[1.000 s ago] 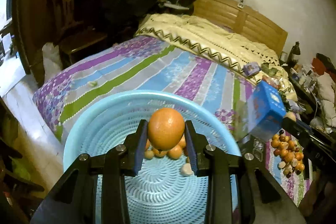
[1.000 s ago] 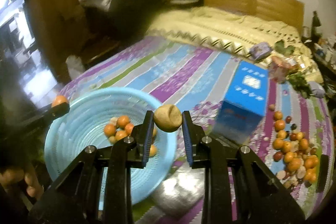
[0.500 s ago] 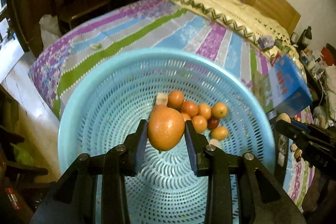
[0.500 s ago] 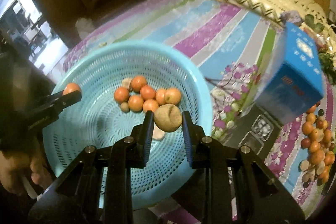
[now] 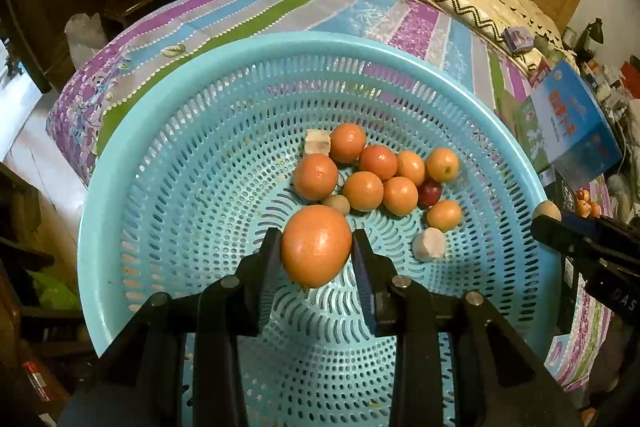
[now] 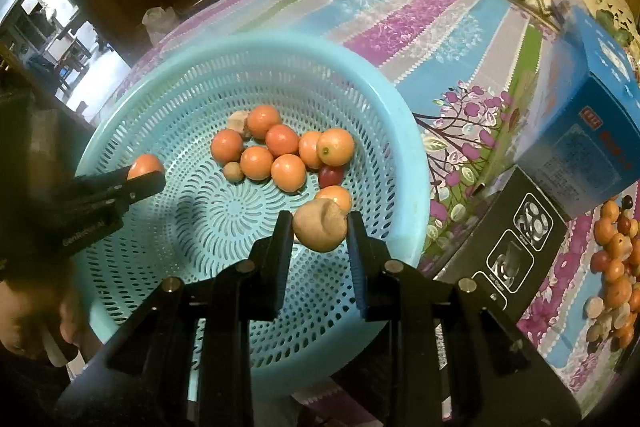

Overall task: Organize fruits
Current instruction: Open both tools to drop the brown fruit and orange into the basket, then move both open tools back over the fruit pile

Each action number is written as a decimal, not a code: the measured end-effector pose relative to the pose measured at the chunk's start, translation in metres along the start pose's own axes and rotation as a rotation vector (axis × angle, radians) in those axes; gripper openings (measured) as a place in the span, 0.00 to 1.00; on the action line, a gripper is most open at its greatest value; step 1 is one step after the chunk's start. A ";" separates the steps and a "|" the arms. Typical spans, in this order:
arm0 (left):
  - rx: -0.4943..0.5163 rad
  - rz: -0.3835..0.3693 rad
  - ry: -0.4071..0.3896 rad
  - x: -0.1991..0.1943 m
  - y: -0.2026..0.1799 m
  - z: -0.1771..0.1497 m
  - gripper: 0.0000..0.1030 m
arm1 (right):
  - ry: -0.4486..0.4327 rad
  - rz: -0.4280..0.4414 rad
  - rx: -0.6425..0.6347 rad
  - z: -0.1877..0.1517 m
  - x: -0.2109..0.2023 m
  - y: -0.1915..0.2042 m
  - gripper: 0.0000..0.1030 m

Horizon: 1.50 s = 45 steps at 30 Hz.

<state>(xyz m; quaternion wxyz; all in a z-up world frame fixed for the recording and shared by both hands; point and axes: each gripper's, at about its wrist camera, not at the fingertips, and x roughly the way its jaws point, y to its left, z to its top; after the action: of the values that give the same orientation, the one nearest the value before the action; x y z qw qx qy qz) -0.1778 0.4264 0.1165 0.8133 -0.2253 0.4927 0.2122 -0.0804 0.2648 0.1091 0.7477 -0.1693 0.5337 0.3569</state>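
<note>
A light blue perforated basket [image 5: 168, 163] [image 6: 404, 163] sits on the bed and holds several oranges [image 5: 362, 191] [image 6: 256, 162], a dark red fruit [image 5: 430, 191] and pale chunks. My left gripper [image 5: 316, 247] is shut on a large orange [image 5: 316, 245] just above the basket floor; it shows at the left in the right wrist view, left gripper [image 6: 146, 173]. My right gripper [image 6: 320, 223] is shut on a brown lumpy fruit [image 6: 320, 225] over the basket's near right side; its tip with that fruit [image 5: 547, 210] enters the left wrist view from the right.
A striped floral bedspread [image 6: 420, 27] covers the bed. A blue box [image 6: 592, 115] and a black box [image 6: 504, 247] stand right of the basket. A pile of small fruits [image 6: 614, 267] lies at the far right. A hand [image 6: 24, 311] shows at lower left.
Both grippers have come down and tipped toward the basket, each still holding its fruit. The basket now fills much more of both views.
</note>
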 end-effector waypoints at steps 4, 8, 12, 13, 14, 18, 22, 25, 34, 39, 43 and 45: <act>-0.004 0.004 -0.002 0.000 0.001 0.000 0.35 | 0.000 0.003 -0.001 0.000 0.001 0.001 0.27; -0.014 0.012 0.009 0.002 0.003 0.001 0.35 | -0.001 0.004 0.005 0.001 0.002 0.000 0.28; -0.016 0.020 0.020 0.005 0.003 0.000 0.35 | -0.002 0.011 0.007 0.001 0.003 -0.001 0.29; -0.017 0.022 0.019 0.005 0.004 0.000 0.38 | -0.002 0.012 0.008 0.001 0.003 -0.001 0.31; -0.017 0.024 0.017 0.005 0.004 0.000 0.42 | -0.002 0.013 0.008 0.001 0.004 -0.001 0.38; -0.026 0.035 0.012 0.004 0.006 0.001 0.48 | -0.004 0.014 0.016 0.001 0.004 -0.002 0.45; -0.030 0.041 0.015 0.005 0.007 0.001 0.49 | -0.008 0.018 0.016 0.001 0.003 -0.003 0.45; -0.028 0.044 0.012 0.003 0.006 0.001 0.49 | -0.012 0.018 0.013 0.000 0.002 -0.003 0.45; -0.029 0.029 -0.079 -0.014 0.001 -0.002 0.53 | -0.240 -0.037 -0.061 -0.016 -0.049 0.005 0.45; 0.026 -0.019 -0.249 -0.046 -0.027 -0.004 0.62 | -0.468 -0.194 -0.070 -0.053 -0.096 -0.008 0.46; 0.039 -0.073 -0.354 -0.063 -0.050 -0.008 0.74 | -0.581 -0.271 -0.022 -0.084 -0.120 -0.034 0.65; 0.034 -0.102 -0.366 -0.066 -0.062 -0.009 0.74 | -0.614 -0.308 -0.010 -0.097 -0.127 -0.044 0.73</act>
<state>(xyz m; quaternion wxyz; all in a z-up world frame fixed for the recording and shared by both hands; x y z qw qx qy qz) -0.1774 0.3626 0.1816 0.9026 -0.1938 0.3282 0.1999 -0.1369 0.1278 0.1842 0.9178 -0.1363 0.2500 0.2767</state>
